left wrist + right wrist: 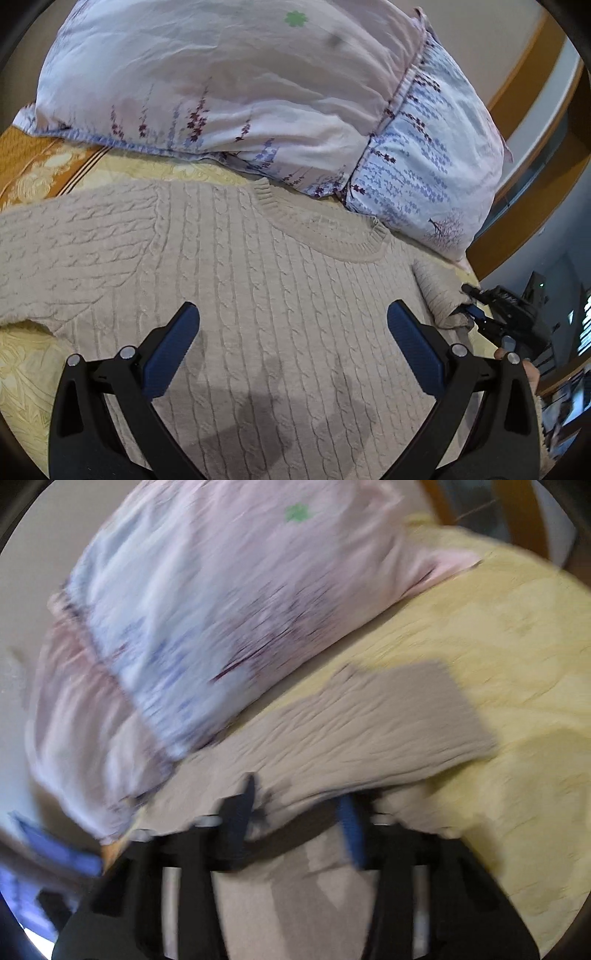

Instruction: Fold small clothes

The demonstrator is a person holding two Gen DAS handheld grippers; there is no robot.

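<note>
Now | cable-knit beige sweater [258,280] (flat) | left hand-held gripper [293,325] released | right [295,812] pinching sleeve [369,720]

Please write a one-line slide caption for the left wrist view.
Open left gripper hovers over beige cable-knit sweater; right gripper pinches its sleeve.

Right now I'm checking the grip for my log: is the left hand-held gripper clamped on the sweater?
No: the left hand-held gripper hangs wide open over the sweater, with nothing between its fingers.

Left gripper [293,325]: black linkage arms, blue finger pads [173,350], silver pivot screws. Right gripper [299,819]: same black frame, blue pads, image blurred.
</note>
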